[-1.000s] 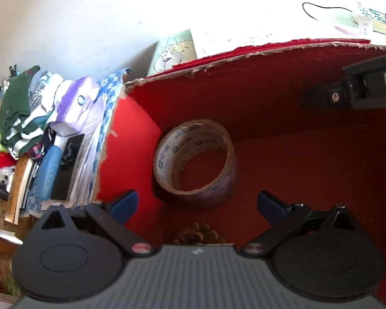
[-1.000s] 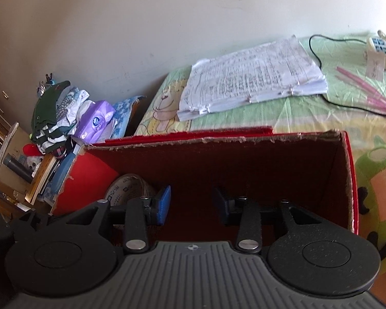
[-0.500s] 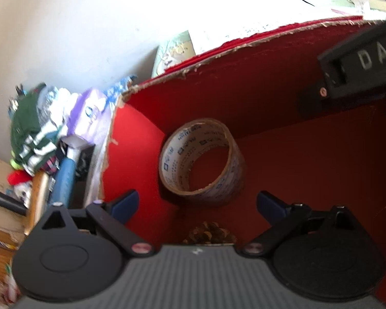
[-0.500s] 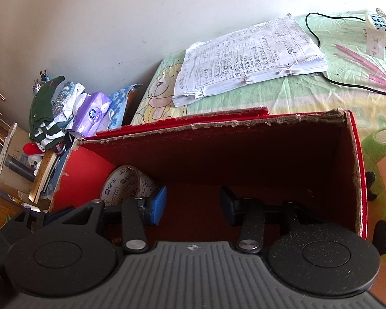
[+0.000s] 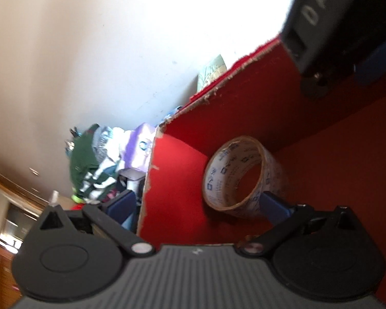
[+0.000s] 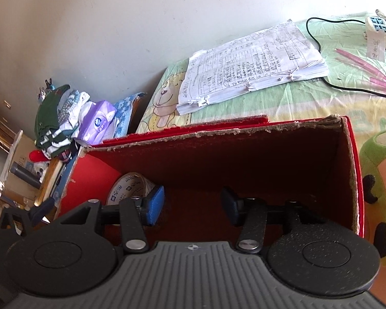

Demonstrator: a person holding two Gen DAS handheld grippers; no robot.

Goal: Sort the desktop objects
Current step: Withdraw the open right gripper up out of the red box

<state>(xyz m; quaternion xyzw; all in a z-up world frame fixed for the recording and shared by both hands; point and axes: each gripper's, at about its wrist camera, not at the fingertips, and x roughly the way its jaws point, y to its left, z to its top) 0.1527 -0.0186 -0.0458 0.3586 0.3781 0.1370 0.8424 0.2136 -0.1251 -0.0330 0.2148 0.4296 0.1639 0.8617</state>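
The left claw (image 5: pixel 196 203) stands wide open and holds nothing: one blue pad hangs outside the red box (image 5: pixel 244 118), past its torn left wall, and the other sits inside, just in front of the roll of tape (image 5: pixel 244 175). The roll stands on edge in the box's far left corner, its hole facing the camera. The right claw (image 6: pixel 191 204) hovers over the box's dark inside with its pads well apart and nothing between them; its left pad overlaps the tape in that view. In the left wrist view the right claw's body shows at the upper right above the box. Behind the box lies a green printed cloth with a stack of papers (image 6: pixel 252 64), a black cable (image 6: pixel 321 51) and pink strips (image 6: pixel 368 69). Folded clothes (image 6: pixel 56 118) and a purple tissue pack (image 6: pixel 97 122) sit left of the box.
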